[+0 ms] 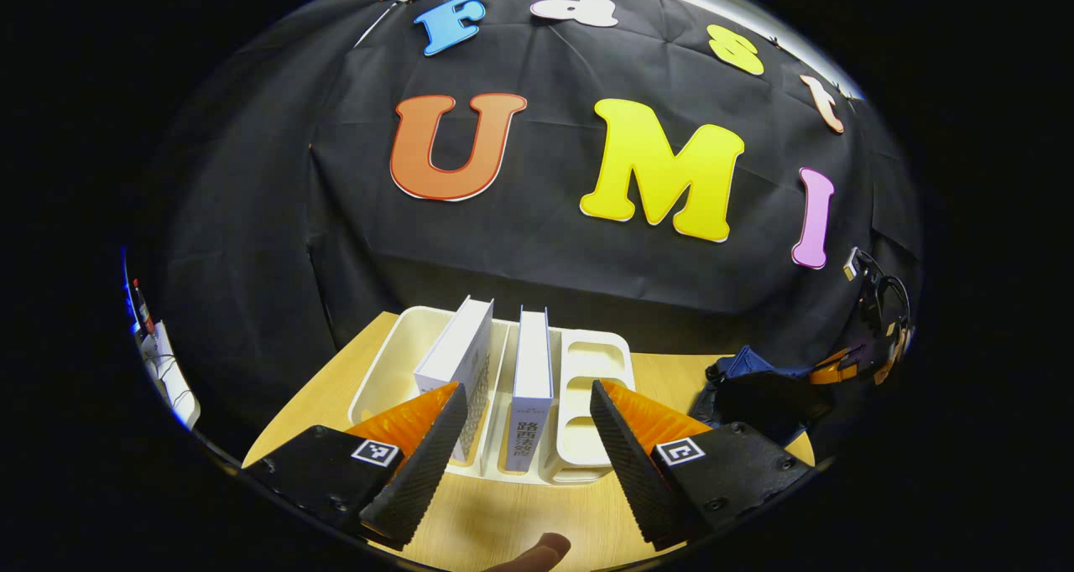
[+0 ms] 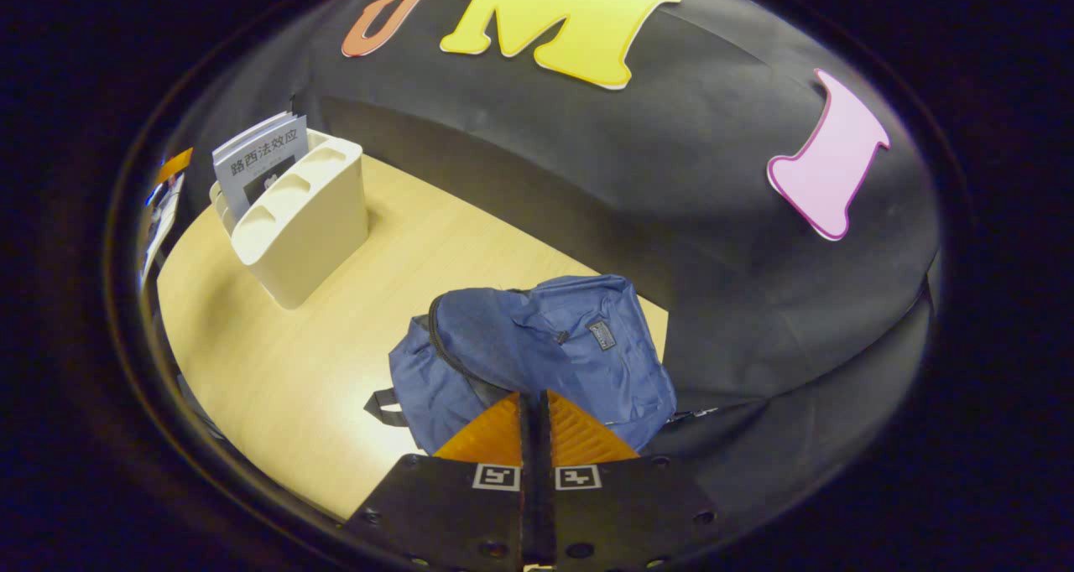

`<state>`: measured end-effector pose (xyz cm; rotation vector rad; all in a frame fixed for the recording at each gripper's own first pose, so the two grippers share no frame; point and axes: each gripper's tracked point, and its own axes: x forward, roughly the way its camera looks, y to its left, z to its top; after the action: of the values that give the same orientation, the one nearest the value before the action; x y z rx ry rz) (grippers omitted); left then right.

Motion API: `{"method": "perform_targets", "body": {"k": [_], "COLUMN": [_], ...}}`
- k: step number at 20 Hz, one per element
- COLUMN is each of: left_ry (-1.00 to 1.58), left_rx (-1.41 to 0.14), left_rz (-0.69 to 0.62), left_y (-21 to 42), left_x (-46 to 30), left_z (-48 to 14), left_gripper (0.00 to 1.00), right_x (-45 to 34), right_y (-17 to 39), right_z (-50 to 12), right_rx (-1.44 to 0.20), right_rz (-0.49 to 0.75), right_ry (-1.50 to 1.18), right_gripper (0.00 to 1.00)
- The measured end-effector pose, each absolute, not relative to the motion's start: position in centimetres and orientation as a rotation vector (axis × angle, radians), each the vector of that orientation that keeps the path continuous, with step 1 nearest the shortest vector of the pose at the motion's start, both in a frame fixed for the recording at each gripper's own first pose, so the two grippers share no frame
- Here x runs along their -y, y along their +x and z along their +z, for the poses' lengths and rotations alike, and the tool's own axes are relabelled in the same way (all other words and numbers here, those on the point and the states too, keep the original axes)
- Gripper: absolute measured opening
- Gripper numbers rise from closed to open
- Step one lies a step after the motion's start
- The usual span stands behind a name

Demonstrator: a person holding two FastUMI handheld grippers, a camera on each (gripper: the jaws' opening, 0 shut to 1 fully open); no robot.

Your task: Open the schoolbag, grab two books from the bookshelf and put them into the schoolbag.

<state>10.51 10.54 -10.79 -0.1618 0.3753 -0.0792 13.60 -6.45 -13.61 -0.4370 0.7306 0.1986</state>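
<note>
A cream bookshelf (image 1: 591, 404) stands on the wooden table just beyond my left gripper (image 1: 527, 387), which is open. Two white books stand upright in it: one (image 1: 457, 350) by the left finger, the other (image 1: 533, 362) in line with the gap between the fingers. In the right gripper view the blue schoolbag (image 2: 545, 337) lies flat on the table. My right gripper (image 2: 533, 397) is shut at the bag's near edge, where the dark zip line (image 2: 445, 337) ends. Whether anything is pinched there is hidden. The bookshelf (image 2: 302, 220) and a book (image 2: 260, 157) show at far left.
The bag (image 1: 755, 392) lies to the right of the bookshelf, with the other gripper (image 1: 868, 341) above its far side. A fingertip (image 1: 541, 548) shows at the bottom edge. Bare table (image 2: 277, 371) lies between bookshelf and bag. The black cloth wall closes the back.
</note>
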Motion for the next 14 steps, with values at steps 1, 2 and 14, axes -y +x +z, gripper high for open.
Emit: {"method": "perform_targets", "body": {"k": [1, 2, 14], "left_ry": [-0.165, -0.169, -0.059], "left_rx": [-0.400, -0.413, -0.956], "left_rz": [-0.091, -0.107, -0.148], "left_y": [11.1, 11.6, 20.4], "left_x": [-10.2, -9.8, -8.6], "left_z": [-11.0, -11.0, -18.9], "left_gripper": [0.95, 0.96, 0.90], "right_x": [6.4, 6.5, 6.1], "right_y": [13.6, 13.7, 13.9], "right_z": [-13.8, -13.8, -15.0], "right_rx": [-0.734, -0.735, -0.771], "right_rz": [0.203, 0.204, 0.234], "right_ry": [-0.439, -0.440, -0.444], "right_gripper": [0.00, 0.01, 0.01]}}
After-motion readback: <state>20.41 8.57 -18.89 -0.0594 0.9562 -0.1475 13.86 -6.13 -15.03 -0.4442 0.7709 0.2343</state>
